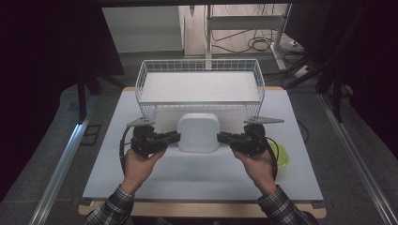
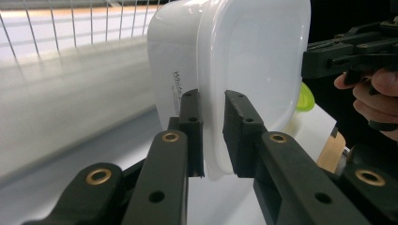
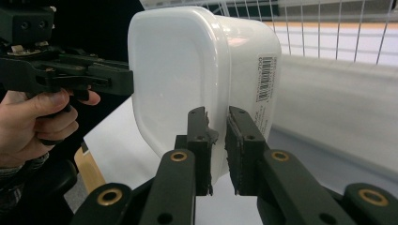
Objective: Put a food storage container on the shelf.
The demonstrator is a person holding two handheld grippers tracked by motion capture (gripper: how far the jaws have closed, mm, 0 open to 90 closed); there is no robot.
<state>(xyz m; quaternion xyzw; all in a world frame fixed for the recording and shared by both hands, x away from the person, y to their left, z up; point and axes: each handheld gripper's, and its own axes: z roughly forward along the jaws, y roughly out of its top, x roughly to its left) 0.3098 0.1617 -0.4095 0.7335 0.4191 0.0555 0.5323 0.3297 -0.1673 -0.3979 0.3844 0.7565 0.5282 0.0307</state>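
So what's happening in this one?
A person holds a white plastic container between two tongs, the left tongs clamped on its left rim and the right tongs on its right rim. It sits just in front of a white wire basket. A green lid lies by the right hand.

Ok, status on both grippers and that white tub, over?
Left gripper and right gripper each clamped on the rim of the white tub, opposite sides. Tub just short of the wire basket. Green lid off by the right hand, not in the way.

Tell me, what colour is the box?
White box, clearest in the high view.
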